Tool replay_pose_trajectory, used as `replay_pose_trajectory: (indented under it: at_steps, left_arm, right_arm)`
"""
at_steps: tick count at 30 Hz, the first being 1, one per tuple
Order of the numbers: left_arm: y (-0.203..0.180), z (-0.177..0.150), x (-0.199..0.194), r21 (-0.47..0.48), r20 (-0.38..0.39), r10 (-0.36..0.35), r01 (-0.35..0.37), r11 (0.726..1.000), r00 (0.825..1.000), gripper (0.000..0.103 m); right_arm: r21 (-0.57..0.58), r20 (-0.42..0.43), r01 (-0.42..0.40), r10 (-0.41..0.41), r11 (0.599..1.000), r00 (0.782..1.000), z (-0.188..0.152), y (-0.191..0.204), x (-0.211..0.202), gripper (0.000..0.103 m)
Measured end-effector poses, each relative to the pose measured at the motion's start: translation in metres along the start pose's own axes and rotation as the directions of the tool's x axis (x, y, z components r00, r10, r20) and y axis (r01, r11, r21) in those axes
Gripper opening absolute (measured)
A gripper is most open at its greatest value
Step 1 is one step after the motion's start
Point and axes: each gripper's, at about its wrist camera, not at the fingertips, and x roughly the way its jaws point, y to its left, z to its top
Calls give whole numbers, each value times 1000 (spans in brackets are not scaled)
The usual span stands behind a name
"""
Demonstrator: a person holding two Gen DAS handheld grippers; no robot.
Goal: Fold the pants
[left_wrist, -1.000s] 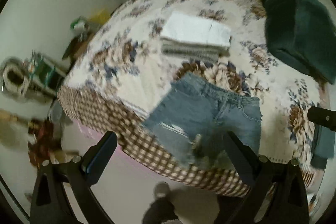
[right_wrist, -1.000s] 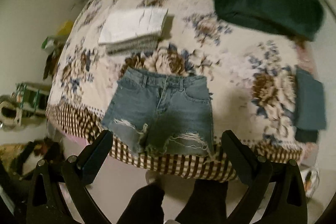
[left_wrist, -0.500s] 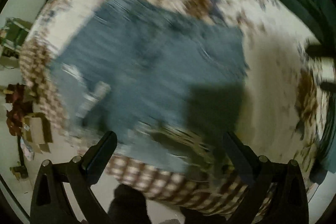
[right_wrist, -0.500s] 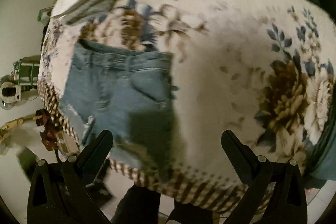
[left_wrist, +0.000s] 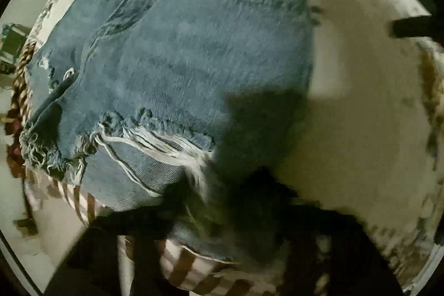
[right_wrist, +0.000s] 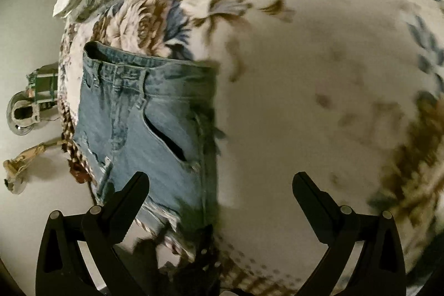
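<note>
1. Shorts (left_wrist: 180,68): denim, frayed hems, lying flat on the bed (right_wrist: 319,74) at its near edge, hems overhanging; waistband far, hems near, so the long axis runs away from both claws.
2. Left claw (left_wrist: 222,212): blurred and dark, low at the near hem; whether clenched or released, cannot tell. In my judgement it is the nearer one for a hem pickup.
3. Right claw (right_wrist: 219,193): released, jaws wide; left finger over the shorts' side edge, right finger over bare bedspread. Shorts lie to its left.

the right gripper (right_wrist: 220,190) has matte black angular fingers (right_wrist: 130,193) on triangular cut-out arms with silver screws.
</note>
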Motion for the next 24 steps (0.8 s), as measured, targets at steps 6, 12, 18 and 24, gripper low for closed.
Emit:
replay_pose_trajectory:
  at_steps: [6,12,18,24]
  left_arm:
    - [14,-5,-28,12,45,-39,39,999,998,8]
    - [35,-5,-62,53,86,-43,39,998,995,6]
    - [75,-6,-101,56,155,-53,44,997,987,6]
    - [134,26,-132,-41,218,-66,77,996,974,6]
  right_arm:
    - [44,6,-61,61,997,998,28,10,38,101]
    - [60,82,-64,59,996,995,30,27,27,15]
    - [10,126,-83,81,997,989,18,71,-19,9]
    - [-62,166,-96,105,993,981,23,166,-57,7]
